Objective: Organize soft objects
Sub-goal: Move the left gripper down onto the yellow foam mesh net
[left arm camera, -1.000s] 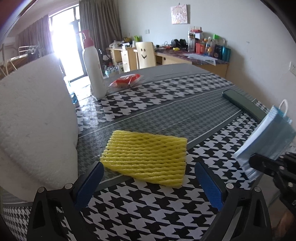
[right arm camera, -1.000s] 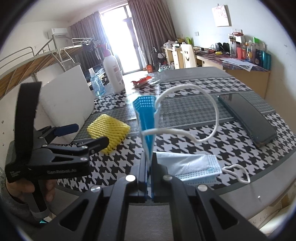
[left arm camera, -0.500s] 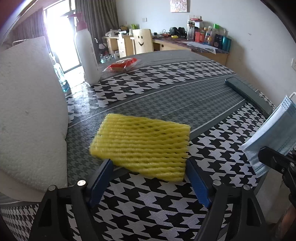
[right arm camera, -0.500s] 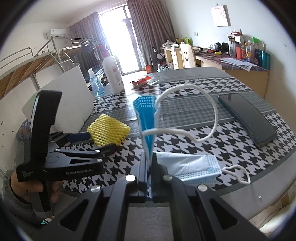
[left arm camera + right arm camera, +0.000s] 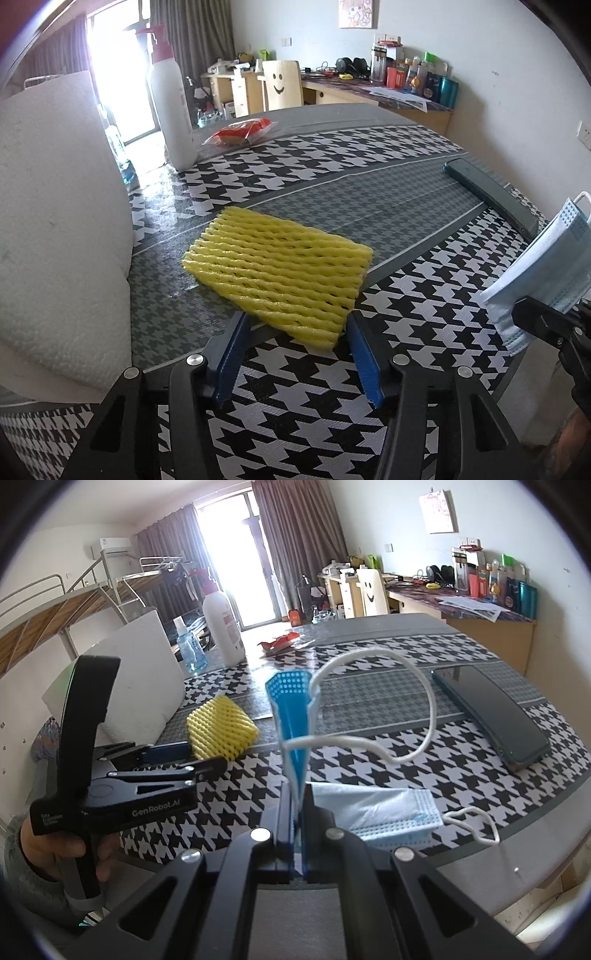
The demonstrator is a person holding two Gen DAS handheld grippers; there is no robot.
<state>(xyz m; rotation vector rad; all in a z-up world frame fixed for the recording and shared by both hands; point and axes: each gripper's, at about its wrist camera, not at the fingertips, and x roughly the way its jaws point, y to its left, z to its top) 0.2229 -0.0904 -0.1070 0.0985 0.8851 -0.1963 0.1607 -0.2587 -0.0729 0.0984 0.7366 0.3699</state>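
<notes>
A yellow foam net (image 5: 277, 273) lies flat on the houndstooth table (image 5: 295, 424). My left gripper (image 5: 295, 332) straddles the net's near end and its jaws are closing; the blue pads (image 5: 236, 339) stand just outside the net's edges, not visibly pressing. In the right wrist view the net (image 5: 219, 731) sits at the left gripper's (image 5: 199, 755) tips. My right gripper (image 5: 297, 812) is shut on a blue face mask (image 5: 291, 716) held upright, its white ear loop arching to the right. A second mask (image 5: 388, 812) lies on the table just right of it.
A big white foam block (image 5: 55, 221) stands at the left. Behind are a white pump bottle (image 5: 173, 110) and a red packet (image 5: 240, 133). A dark phone (image 5: 491, 716) lies at the right. A hand (image 5: 55, 849) holds the left gripper past the near edge.
My left gripper has come forward to the yellow net and its jaws have narrowed from wide to either side of the net's near end. The right gripper and its mask have stayed still.
</notes>
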